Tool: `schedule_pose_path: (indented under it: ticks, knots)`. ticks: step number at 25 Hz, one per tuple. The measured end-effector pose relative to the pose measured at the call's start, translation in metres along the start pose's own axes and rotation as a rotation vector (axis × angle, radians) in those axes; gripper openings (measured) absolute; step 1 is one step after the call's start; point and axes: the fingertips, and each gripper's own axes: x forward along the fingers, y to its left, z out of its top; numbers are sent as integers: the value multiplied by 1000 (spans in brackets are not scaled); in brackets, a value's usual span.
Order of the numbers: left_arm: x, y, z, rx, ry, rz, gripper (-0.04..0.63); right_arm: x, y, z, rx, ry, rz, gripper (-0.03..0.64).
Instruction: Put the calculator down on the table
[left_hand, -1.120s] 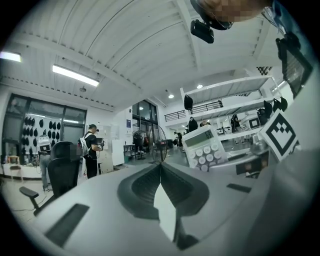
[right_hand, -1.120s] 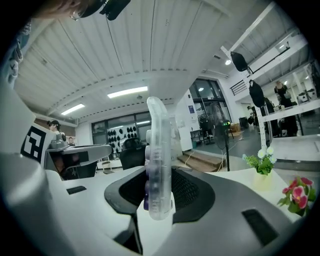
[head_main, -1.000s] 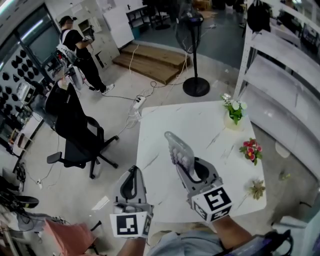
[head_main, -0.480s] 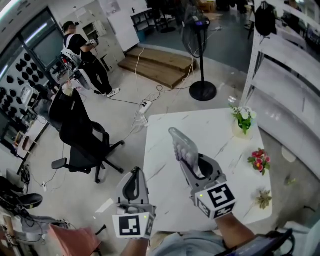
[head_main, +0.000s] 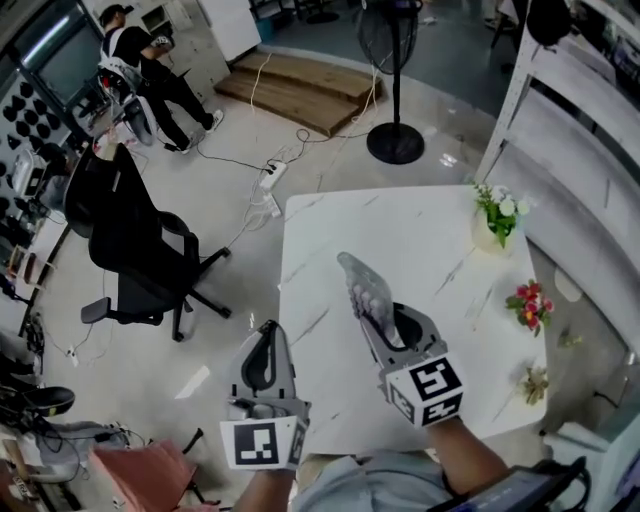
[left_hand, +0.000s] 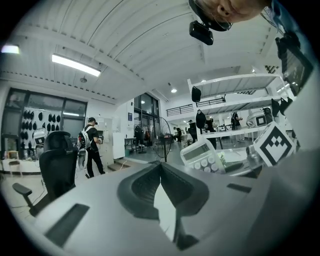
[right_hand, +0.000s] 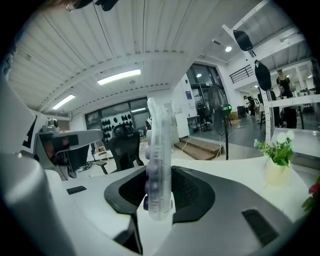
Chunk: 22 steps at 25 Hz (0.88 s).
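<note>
My right gripper (head_main: 378, 318) is shut on a clear-cased calculator (head_main: 362, 288) with pale round keys. It holds the calculator by its lower end, standing on edge and tilted away above the white marble table (head_main: 420, 245). In the right gripper view the calculator (right_hand: 159, 150) stands edge-on between the dark pads (right_hand: 187, 192). My left gripper (head_main: 266, 338) hovers beside the table's front left edge, shut with nothing in it. From the left gripper view the calculator's key face (left_hand: 202, 155) shows at the right, and the jaws (left_hand: 161, 172) meet at their tips.
Along the table's right side stand a vase of white flowers (head_main: 498, 222), a red flower bunch (head_main: 530, 302) and a small dried plant (head_main: 536, 381). A black office chair (head_main: 130, 250) is on the left. Behind are a fan stand (head_main: 394, 142), white shelving (head_main: 570, 150) and a person (head_main: 140, 60).
Both grippers have sunk a little and moved forward over the table's near part. The calculator stays clamped in the right gripper at the same tilt.
</note>
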Motion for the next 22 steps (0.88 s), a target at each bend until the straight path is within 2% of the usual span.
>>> schedule_pose_path:
  ticks: [7,11,22]
  knots:
    - [16,7,-31,-23,70,-42,8,16,-5,-63,50,143,-38,144]
    - [24,10,-46,-55,70,-71,8,24,-4,-92,75,211,-54,144]
    - [37,23,-80,-99,145,-109,8,44,-2,-132,173,324,-69,145]
